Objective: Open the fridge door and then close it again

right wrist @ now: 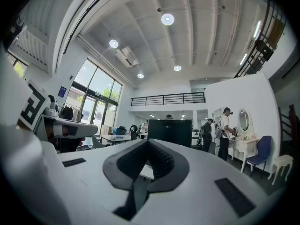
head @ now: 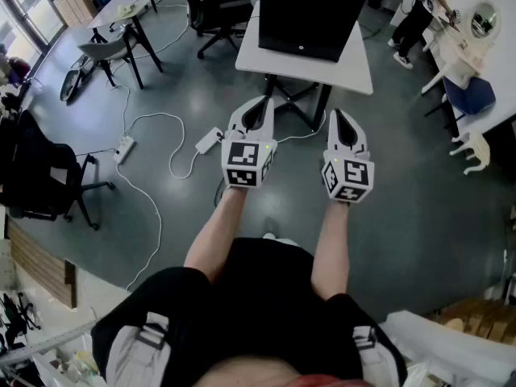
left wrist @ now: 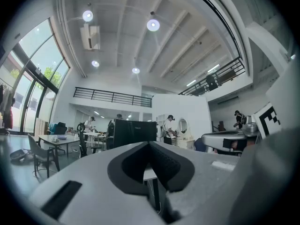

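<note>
I stand in a tall, bright hall with a white ribbed ceiling, round ceiling lights, a railed balcony along the far wall and big windows on my left. Under me spreads a smooth dark grey floor. Straight ahead is a white tabletop on dark legs, and the fridge stands on it: a small black boxy cabinet with plain, flat dark faces and a tiny pale mark low on the side toward me. Its door looks shut, though I can't make out a handle. In both gripper views it shows as a black block just past my jaw tips. A black office chair sits to the left of the tabletop, another black chair is at my far left, and a blue chair is off to the right by a second white table. I hold my left tool and right tool level and side by side in front of me, short of the tabletop and apart from the fridge. Each has its jaws closed together with nothing between them. A white power strip lies on the floor to my left, with a white cable looping away from it.
</note>
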`<state>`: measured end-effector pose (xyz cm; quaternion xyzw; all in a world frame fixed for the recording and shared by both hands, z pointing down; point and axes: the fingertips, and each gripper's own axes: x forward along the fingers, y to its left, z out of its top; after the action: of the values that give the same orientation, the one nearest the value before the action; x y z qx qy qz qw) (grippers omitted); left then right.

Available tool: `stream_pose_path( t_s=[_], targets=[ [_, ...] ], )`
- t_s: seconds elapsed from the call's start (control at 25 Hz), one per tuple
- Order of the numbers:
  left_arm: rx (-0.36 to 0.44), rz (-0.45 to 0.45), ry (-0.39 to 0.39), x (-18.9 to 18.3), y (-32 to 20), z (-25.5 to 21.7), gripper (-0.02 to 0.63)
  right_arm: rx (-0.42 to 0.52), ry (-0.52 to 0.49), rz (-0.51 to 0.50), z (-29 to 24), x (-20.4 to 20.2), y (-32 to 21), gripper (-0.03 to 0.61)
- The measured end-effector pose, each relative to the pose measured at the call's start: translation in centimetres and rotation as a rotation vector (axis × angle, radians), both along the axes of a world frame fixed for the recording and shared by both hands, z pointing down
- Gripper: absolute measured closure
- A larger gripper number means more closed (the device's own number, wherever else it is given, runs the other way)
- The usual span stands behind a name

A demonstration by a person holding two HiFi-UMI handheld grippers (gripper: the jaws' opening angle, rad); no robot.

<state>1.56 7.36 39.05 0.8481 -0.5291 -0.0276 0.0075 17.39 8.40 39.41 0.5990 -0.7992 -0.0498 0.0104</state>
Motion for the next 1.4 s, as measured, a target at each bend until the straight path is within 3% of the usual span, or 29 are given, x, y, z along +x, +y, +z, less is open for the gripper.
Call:
stream_pose_path(
  t_s=[0.32,0.52,1.08,1.4],
  targets=[
    [0.023,0.009,-0.001,1.4,-1.2,-0.5,0.623,0.010,-0.002,-0.013,-0.3,1.2,-1.0,0.583],
    [-0.004,0.024,0.029,2.5,-2.4,-0.1,0.623,0.032,0.040,0.009,-0.2,1.8,-1.9,0.583],
    [-0.020,-0.017,0.069,0.9,-5.5,1.6,0.623,-0.008,-0.008,-0.149,2.3,-0.8,-6.4,0.583],
    [-0.051,-0.031,0.100,-1.1,-11.0,3.2,0.612,-0.059,0.012,-0.254,4.4,-4.5,-10.8,0.583]
  ],
)
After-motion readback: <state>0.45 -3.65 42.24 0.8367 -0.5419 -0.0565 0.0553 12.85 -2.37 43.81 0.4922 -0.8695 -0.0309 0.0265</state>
